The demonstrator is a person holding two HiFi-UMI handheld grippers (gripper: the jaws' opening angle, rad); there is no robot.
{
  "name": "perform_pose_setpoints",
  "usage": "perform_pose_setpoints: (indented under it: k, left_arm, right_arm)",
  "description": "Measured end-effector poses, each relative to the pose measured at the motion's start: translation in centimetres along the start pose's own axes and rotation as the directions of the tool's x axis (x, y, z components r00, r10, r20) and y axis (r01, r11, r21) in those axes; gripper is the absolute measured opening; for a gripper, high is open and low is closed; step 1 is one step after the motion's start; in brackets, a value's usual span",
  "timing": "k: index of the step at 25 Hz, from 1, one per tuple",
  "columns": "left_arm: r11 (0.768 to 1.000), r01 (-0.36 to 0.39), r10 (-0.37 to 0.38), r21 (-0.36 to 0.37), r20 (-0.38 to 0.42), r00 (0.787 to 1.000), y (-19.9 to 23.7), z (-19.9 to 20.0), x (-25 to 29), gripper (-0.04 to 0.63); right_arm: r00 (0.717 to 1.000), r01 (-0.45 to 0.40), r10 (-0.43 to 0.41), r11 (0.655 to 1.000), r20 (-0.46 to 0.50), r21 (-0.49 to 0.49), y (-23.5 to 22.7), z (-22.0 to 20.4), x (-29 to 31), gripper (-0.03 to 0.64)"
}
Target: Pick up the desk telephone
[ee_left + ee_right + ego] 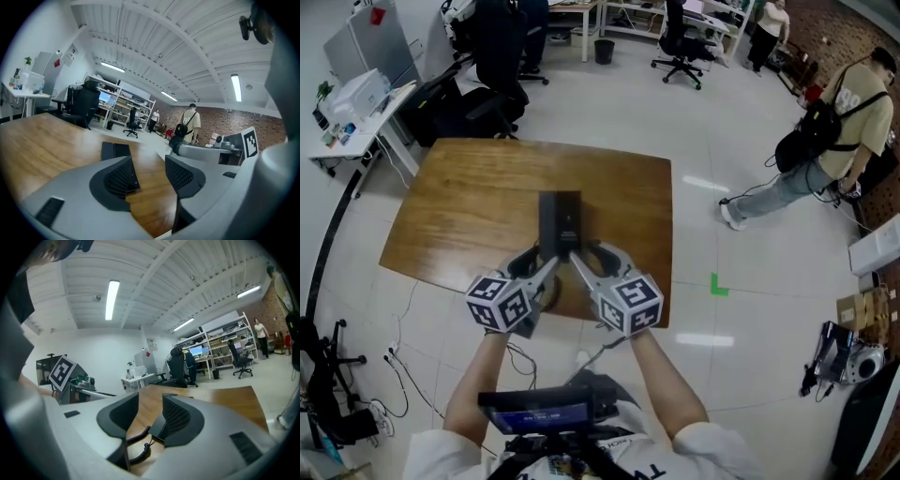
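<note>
Desk telephone (560, 223) on worktop (459, 206).
I found left tongs (539, 263) released at its seven o'clock, right tongs (592, 262) released at five.

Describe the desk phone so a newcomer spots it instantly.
Find the wooden table on the white floor. At its centre lies the desk telephone: a long black slab, the only thing resting on the wood, coiled cord at its near end.

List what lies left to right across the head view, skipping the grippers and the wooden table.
white desk → desk telephone → green floor mark → person with backpack
</note>
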State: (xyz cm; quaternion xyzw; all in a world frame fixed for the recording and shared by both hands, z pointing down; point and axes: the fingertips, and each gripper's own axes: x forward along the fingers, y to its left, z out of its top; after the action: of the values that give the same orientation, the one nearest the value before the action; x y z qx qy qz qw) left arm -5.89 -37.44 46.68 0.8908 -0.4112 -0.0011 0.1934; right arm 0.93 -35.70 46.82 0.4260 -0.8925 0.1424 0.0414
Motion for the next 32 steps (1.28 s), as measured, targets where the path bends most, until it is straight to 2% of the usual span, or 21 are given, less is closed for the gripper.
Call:
perform_pose_setpoints:
  k: [2, 4, 5, 6, 9, 14, 15, 19, 21, 23, 28, 32]
  left_arm:
    - [1.0, -0.011, 0.011, -0.014, -0.028, 1.0, 1.4, -0.7, 1.1, 0.221]
    - [0.999, -0.02, 0.018, -0.033, -0.059, 0.998, 3.0, -1.6, 2.0, 0.221]
    - [0.998, -0.018, 0.014, -0.052, -0.076, 0.997, 3.9, -2.0, 2.4, 0.243]
    - [0.997, -0.014, 0.007, -0.076, -0.091, 0.996, 4.7, -2.4, 2.9, 0.292]
    - [0.991, -0.018, 0.001, -0.129, -0.131, 0.991, 7.5, -3.5, 4.3, 0.299]
    - [0.99, -0.039, 0.013, -0.133, -0.189, 0.982, 10.9, -5.1, 6.1, 0.309]
    - [0.989, -0.034, 0.005, -0.144, -0.199, 0.98, 11.2, -5.5, 6.5, 0.342]
    - [0.977, -0.022, -0.027, -0.213, -0.225, 0.974, 12.7, -6.5, 8.4, 0.348]
    - [0.975, -0.026, -0.034, -0.219, -0.264, 0.964, 13.5, -7.6, 9.2, 0.378]
    - [0.973, -0.021, -0.05, -0.232, -0.294, 0.955, 14.1, -8.5, 9.9, 0.379]
    - [0.964, 0.038, -0.124, -0.263, -0.32, 0.939, 14.2, -9.2, 11.6, 0.379]
    - [0.96, 0.068, -0.166, -0.273, -0.354, 0.92, 14.4, -9.9, 12.6, 0.38]
  right_arm:
    - [1.0, -0.019, 0.02, 0.999, -0.022, 0.042, -1.4, -0.8, 0.8, 0.207]
    - [0.998, -0.033, 0.037, 0.996, -0.047, 0.082, -2.7, -1.7, 1.9, 0.207]
    - [0.997, -0.041, 0.047, 0.994, -0.059, 0.101, -3.3, -2.1, 2.5, 0.207]
    - [0.996, -0.05, 0.058, 0.991, -0.071, 0.121, -3.9, -2.5, 3.1, 0.222]
    - [0.99, -0.07, 0.09, 0.981, -0.107, 0.183, -5.6, -3.9, 5.1, 0.238]
    - [0.979, -0.066, 0.111, 0.966, -0.17, 0.249, -8.2, -6.2, 7.8, 0.265]
    - [0.978, -0.065, 0.114, 0.963, -0.177, 0.263, -8.6, -6.5, 8.2, 0.265]
    - [0.967, -0.055, 0.132, 0.943, -0.216, 0.33, -10.4, -8.3, 10.3, 0.299]
    - [0.96, -0.05, 0.144, 0.933, -0.241, 0.357, -10.9, -9.4, 11.2, 0.301]
    - [0.949, -0.056, 0.167, 0.923, -0.266, 0.38, -11.2, -10.3, 11.9, 0.333]
    - [0.914, -0.095, 0.239, 0.912, -0.329, 0.399, -11.7, -11.5, 13.6, 0.333]
    - [0.901, -0.101, 0.278, 0.88, -0.333, 0.463, -11.8, -11.7, 14.8, 0.333]
